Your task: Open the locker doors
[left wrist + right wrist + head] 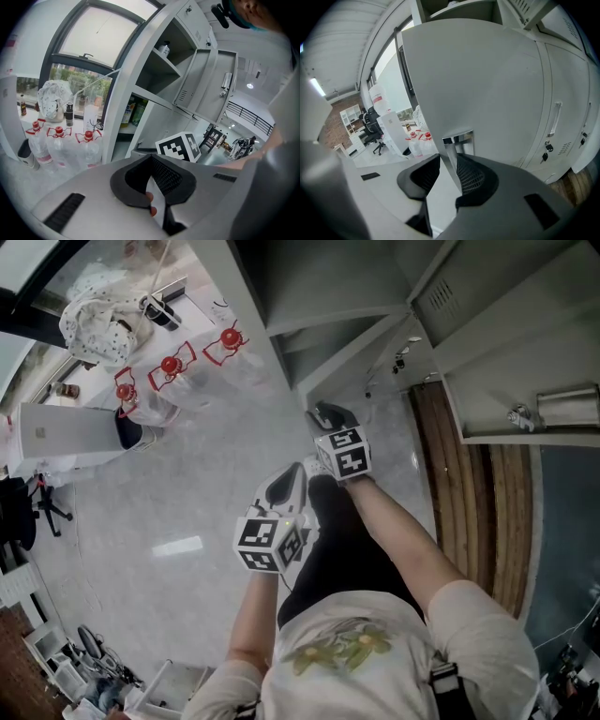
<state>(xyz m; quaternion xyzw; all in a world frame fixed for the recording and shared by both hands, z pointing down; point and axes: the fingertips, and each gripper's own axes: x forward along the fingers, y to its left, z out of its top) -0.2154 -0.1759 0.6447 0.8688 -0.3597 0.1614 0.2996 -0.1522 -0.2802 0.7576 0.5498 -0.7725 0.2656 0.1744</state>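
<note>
One grey locker door (487, 84) stands right in front of me, plain and smooth, with a single chrome handle (458, 139). My right gripper (449, 159) has that handle pinched between its fingers. A second door (511, 352) stands swung open on the right. My left gripper (150, 159) hangs nearer me, its fingers narrow with the tips together. Three red-capped water bottles (170, 367) stand far left, below the window (93, 37).
</note>
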